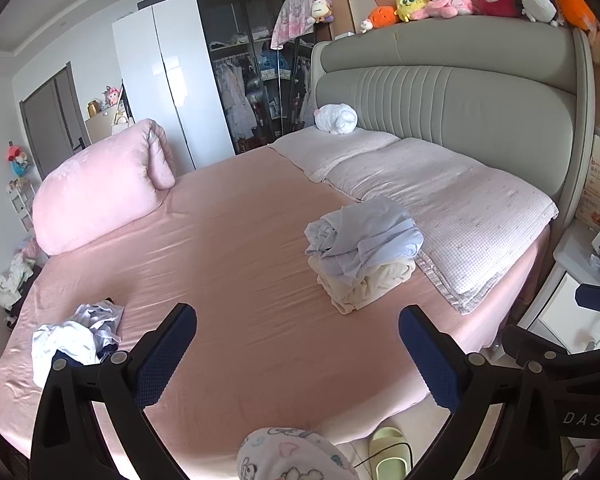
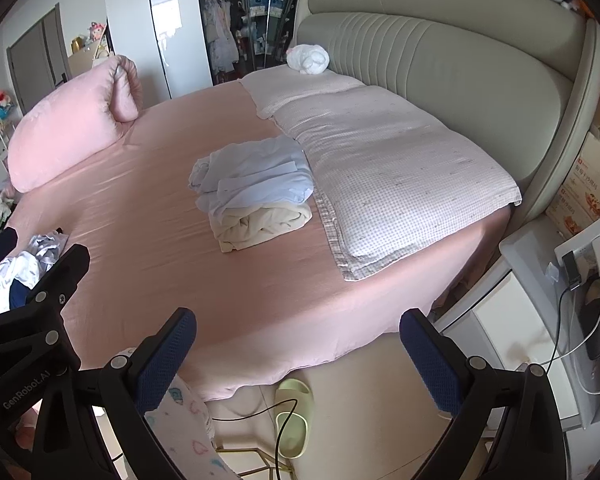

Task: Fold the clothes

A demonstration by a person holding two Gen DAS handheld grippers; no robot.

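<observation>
Left wrist view, left gripper: we hold our left gripper [image 1: 298,344] with its two blue-padded fingers spread wide and nothing between them, above the near edge of the pink satin-like bed sheet [image 1: 228,240].
Left wrist view, unfolded clothes: a crumpled heap of white and pale blue garments with a dark piece [image 1: 74,332] lies on the sheet just beyond our left finger, near the bed's left edge.
Left wrist view, folded stack: a pale blue shirt resting on a cream folded garment [image 1: 362,252] sits mid-bed, touching the edge of the lilac checked pillow [image 1: 440,208].
Left wrist view, surroundings: a pink puffy duvet [image 1: 100,196] is bunched at the far left; the grey padded headboard [image 1: 460,100] rises behind.

Right wrist view, right gripper: our right gripper [image 2: 298,344] is likewise spread apart and carries nothing, hanging over the bed's near edge and the floor.
Right wrist view, clothes: the crumpled heap shows at far left, partly hidden behind the left gripper; the stack lies well ahead.
Right wrist view, floor: a pale green slipper [image 2: 294,416] and a thin black cable [image 2: 260,410] lie below.

Risk, we judge: the slick sheet may let a garment slide as we spread it; pinching several layers of the heap at once could drag up a tangle; the loosely topped stack may topple if bumped; the cable could snag a foot.
</observation>
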